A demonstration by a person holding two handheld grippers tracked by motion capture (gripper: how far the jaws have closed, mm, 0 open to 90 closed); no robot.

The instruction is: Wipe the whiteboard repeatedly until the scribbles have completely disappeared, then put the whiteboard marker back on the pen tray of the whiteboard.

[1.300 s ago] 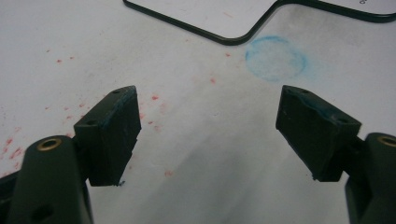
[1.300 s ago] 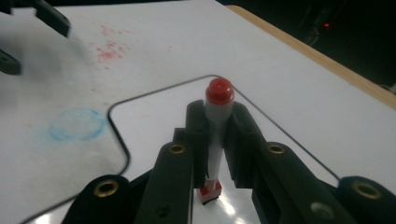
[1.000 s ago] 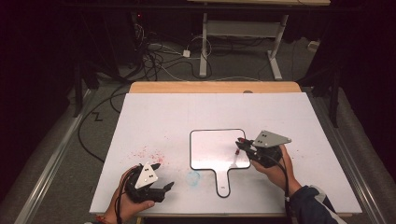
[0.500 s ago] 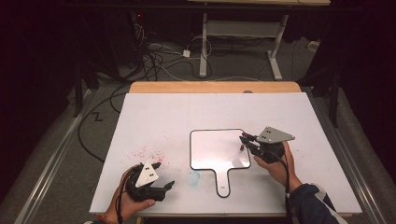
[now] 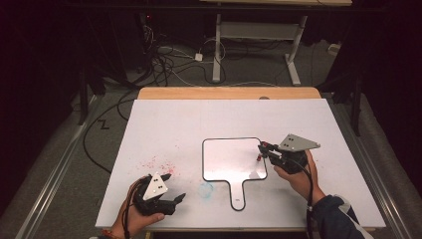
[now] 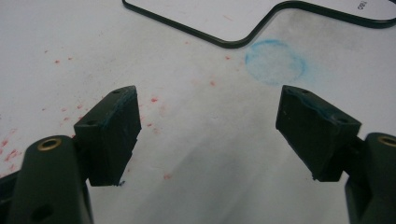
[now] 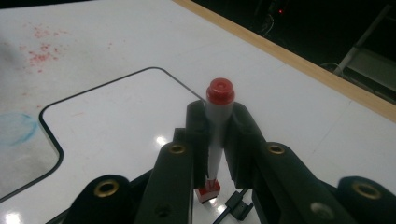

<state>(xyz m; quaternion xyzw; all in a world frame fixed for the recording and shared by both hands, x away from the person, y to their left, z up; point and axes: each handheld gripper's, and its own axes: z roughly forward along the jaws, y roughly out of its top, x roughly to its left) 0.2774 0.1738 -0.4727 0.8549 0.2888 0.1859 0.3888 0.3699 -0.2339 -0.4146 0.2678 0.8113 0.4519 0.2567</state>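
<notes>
The left gripper [image 5: 166,200] rests low at the near left of the table, its jaws spread wide with nothing between them; just ahead of them in the left gripper view lie scattered red specks [image 6: 154,100] and, beyond its right jaw, a faint blue smudge ring [image 6: 275,61]. Farther ahead of it is the paddle-shaped whiteboard [image 5: 231,159], black-rimmed, with its handle [image 5: 238,194] pointing back toward the person. The right gripper [image 5: 268,151] hovers over the board's right edge, its jaws pressed together on a red whiteboard marker [image 7: 215,135] held upright, red end cap up, the lower end just above the glossy board. The likeliest trouble, as I judge it, is the board sliding: nothing pins it, the left gripper being well apart from it, so a stroke pressed sideways could push it across the sheet. The slim marker could also twist or slip down between the pads if pushed hard, and a stroke begun this near the rim could run off onto the white table cover [image 5: 199,124], which is already stained. Beyond that cover a wooden table edge [image 5: 229,93] shows, then a dark room with cables [image 5: 164,59] on the floor and a white desk frame [image 5: 254,35].
</notes>
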